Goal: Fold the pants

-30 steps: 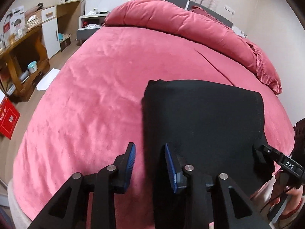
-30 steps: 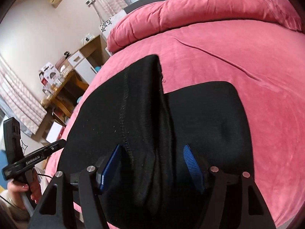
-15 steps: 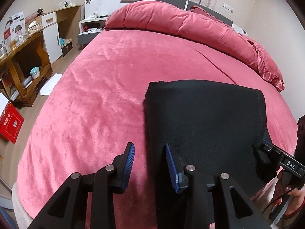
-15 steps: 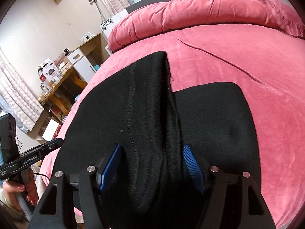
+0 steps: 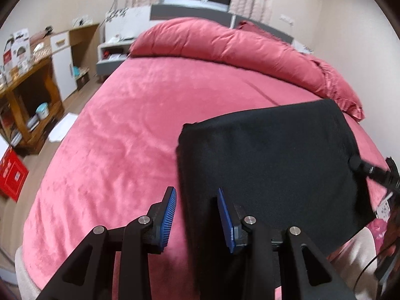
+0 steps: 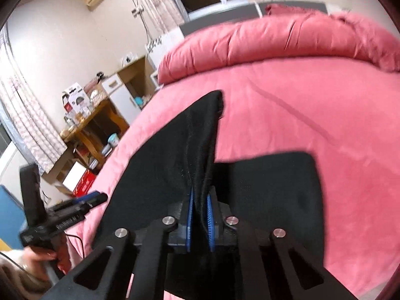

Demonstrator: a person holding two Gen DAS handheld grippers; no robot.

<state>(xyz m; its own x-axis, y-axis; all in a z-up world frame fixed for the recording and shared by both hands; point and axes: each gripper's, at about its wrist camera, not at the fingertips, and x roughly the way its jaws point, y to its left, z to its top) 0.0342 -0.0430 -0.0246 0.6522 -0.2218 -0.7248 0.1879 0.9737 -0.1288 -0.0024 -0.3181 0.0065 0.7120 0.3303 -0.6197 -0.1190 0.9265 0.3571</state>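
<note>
Black pants (image 5: 270,155) lie folded on a pink bed (image 5: 140,115). My left gripper (image 5: 196,216) is open; the pants' left edge runs between its blue pads, which do not touch the cloth. My right gripper (image 6: 199,216) is shut on a raised fold of the pants (image 6: 200,135) and holds it up above the lower layer (image 6: 270,187). The left gripper also shows at the left of the right wrist view (image 6: 70,215), and the right gripper's tip shows at the right edge of the left wrist view (image 5: 370,168).
A rolled pink duvet (image 5: 225,45) and pillow lie at the bed's head. A wooden desk with shelves (image 5: 27,85), a white cabinet (image 5: 62,57), a red box (image 5: 10,175) and paper on the floor stand left of the bed.
My right gripper has closed on the raised fold of the pants and lifted it. My left gripper has risen slightly and stays open along the pants' left edge.
</note>
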